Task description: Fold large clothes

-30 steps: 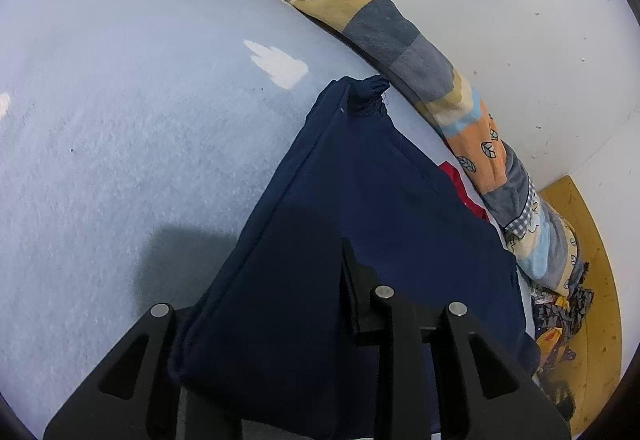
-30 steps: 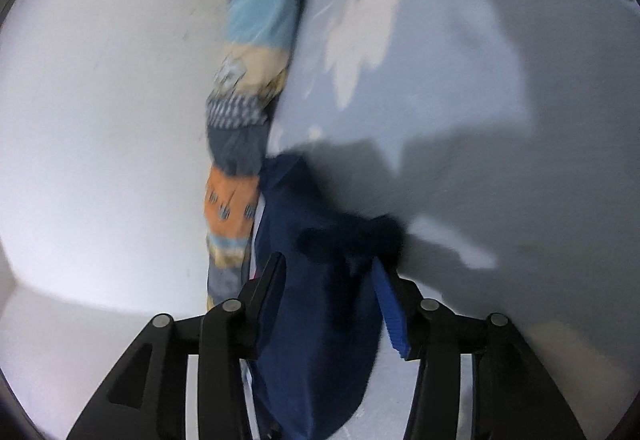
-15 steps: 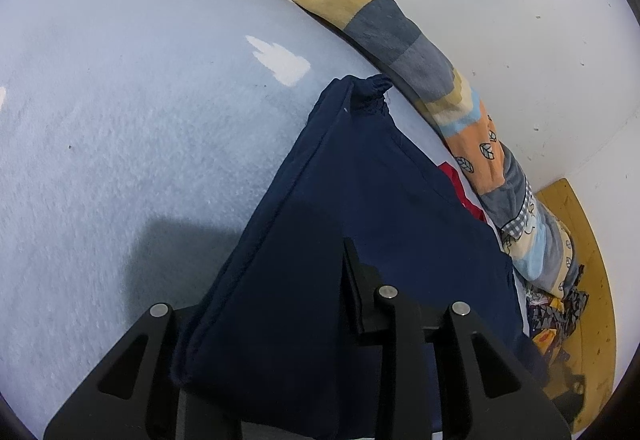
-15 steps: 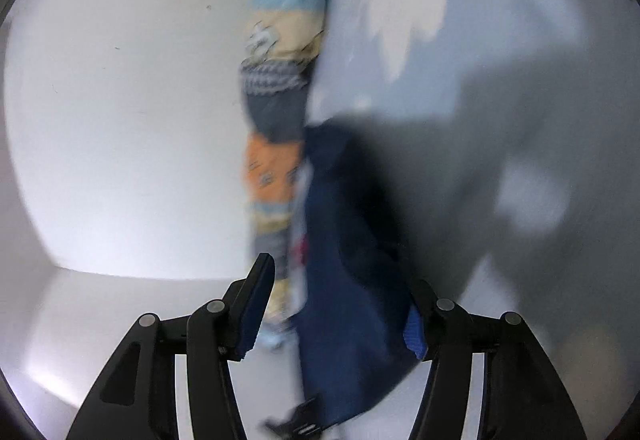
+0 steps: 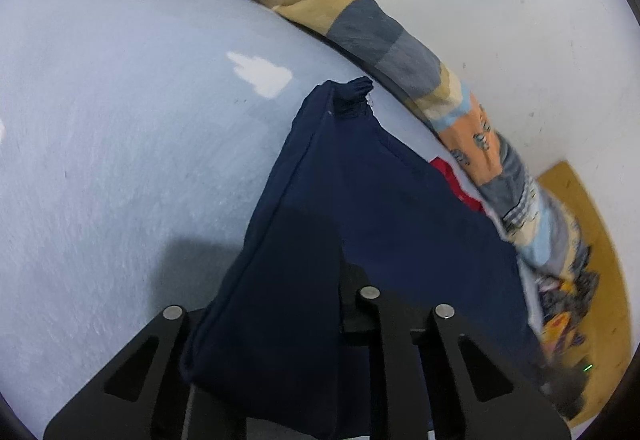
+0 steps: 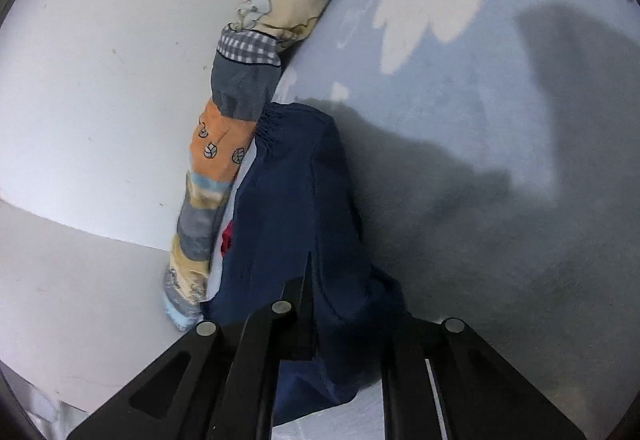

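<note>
Both claws (image 5: 320, 304) (image 6: 316, 304) grip the navy garment (image 5: 360, 208); only the left view shows floor clutter (image 5: 568, 288).

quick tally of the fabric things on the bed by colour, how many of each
navy garment: 1
red cloth, mostly hidden under the navy one: 1
patchwork quilt roll along the wall: 1
light blue bed cover: 1
total: 4
</note>
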